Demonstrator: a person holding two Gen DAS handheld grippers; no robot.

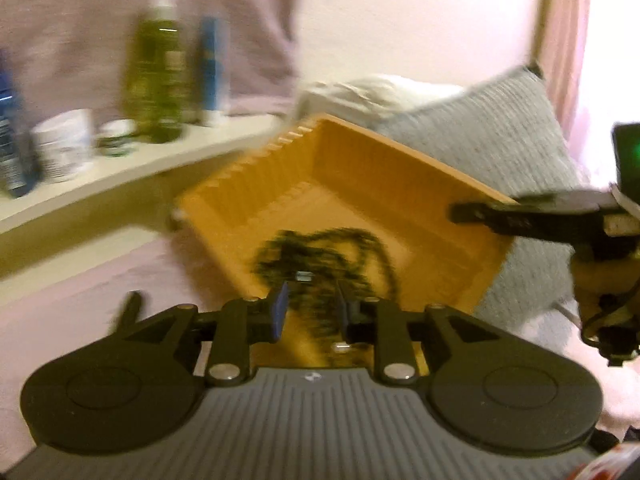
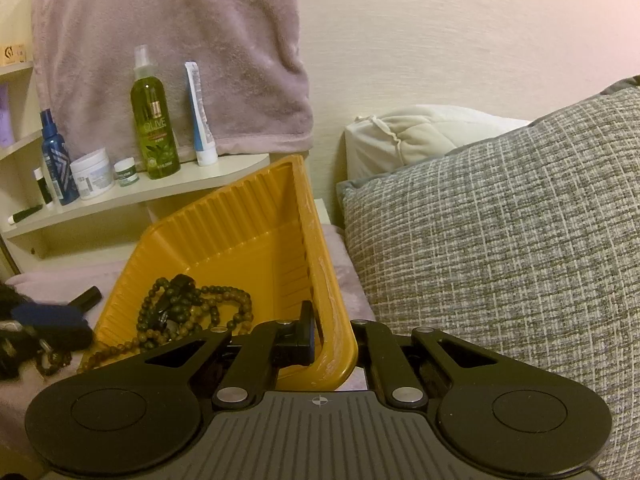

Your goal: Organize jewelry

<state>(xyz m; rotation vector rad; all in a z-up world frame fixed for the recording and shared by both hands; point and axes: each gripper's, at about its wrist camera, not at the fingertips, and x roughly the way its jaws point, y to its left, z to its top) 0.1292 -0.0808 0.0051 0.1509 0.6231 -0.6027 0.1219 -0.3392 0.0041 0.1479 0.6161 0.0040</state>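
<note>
A yellow ribbed tray (image 1: 360, 168) (image 2: 224, 232) is tilted up off the pink bed cover. My right gripper (image 2: 332, 332) is shut on its right rim, one finger inside the wall and the other behind it; its finger (image 1: 480, 212) also shows in the left wrist view. Dark bead necklaces (image 1: 320, 252) (image 2: 188, 304) lie piled in the tray, and one strand trails over the low front edge. My left gripper (image 1: 312, 304) sits at that front edge, its blue pads apart. A blurred bead strand runs between them, and they do not visibly press on it.
A cream shelf (image 2: 160, 192) behind the tray holds a green spray bottle (image 2: 154, 120), a blue bottle, jars and a tube. A pink towel (image 2: 172, 40) hangs above. A grey woven cushion (image 2: 500, 240) and a white pillow (image 2: 420, 132) lie close on the right.
</note>
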